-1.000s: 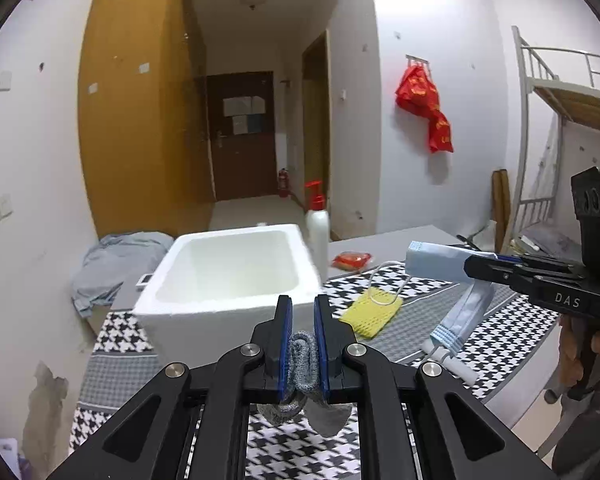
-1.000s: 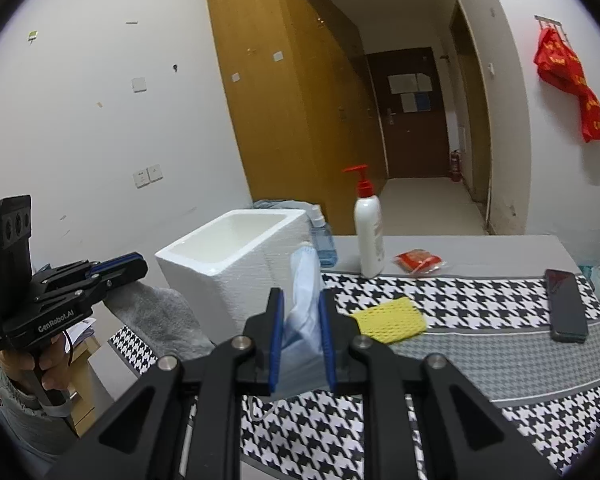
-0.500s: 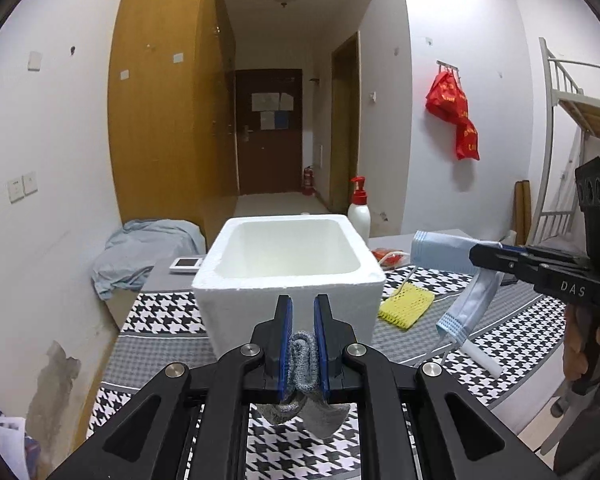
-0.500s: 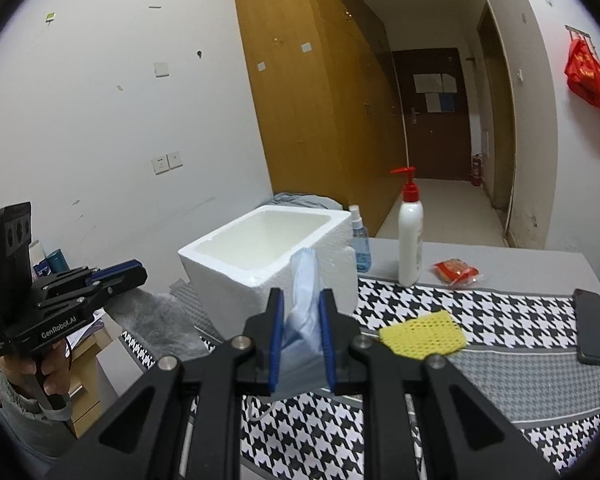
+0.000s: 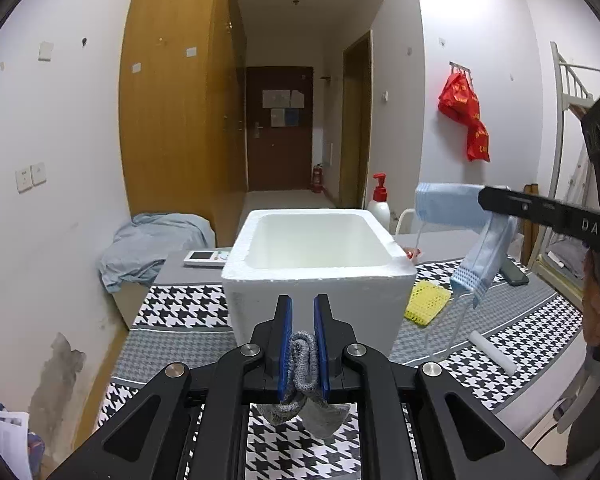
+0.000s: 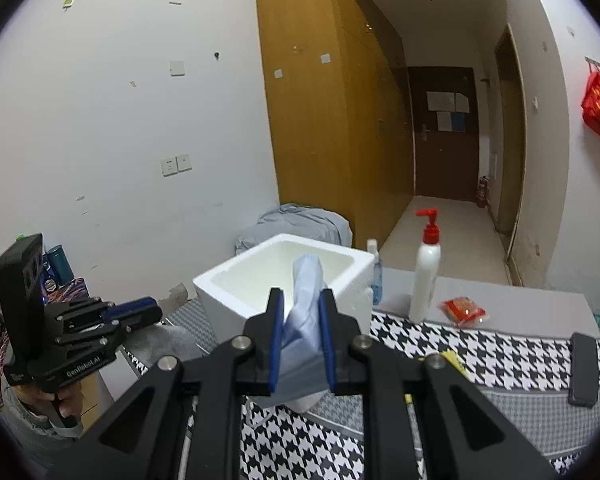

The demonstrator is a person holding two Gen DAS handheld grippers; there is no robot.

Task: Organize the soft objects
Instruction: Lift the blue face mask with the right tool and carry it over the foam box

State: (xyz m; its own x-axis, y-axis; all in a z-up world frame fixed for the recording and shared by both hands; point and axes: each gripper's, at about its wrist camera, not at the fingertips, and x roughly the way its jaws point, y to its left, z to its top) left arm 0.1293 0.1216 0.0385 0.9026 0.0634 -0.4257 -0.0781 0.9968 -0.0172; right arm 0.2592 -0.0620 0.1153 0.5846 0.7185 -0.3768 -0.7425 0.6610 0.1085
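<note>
My left gripper point(image 5: 303, 344) is shut on a grey knitted cloth point(image 5: 302, 364) that hangs below its blue pads, held just in front of a white foam box point(image 5: 316, 268). My right gripper point(image 6: 302, 336) is shut on a light blue face mask point(image 6: 306, 304); in the left wrist view the mask point(image 5: 460, 216) hangs from it at the box's right side, above the rim. The box point(image 6: 284, 284) is open and looks empty. A yellow mesh cloth point(image 5: 426, 302) lies on the table right of the box. The left gripper point(image 6: 132, 312) also shows in the right wrist view with grey cloth under it.
The table has a houndstooth cover point(image 5: 180, 308). On it are a white pump bottle with red top point(image 6: 424, 272), a small spray bottle point(image 6: 374, 276), a red packet point(image 6: 462, 310), a black phone point(image 6: 584, 368), a white roll point(image 5: 492, 352) and a remote point(image 5: 204, 258). A blue-grey garment point(image 5: 152, 240) lies at the left.
Both grippers have risen and moved toward the foam box, each keeping its cloth. The mask now hangs higher, beside the box's right rim.
</note>
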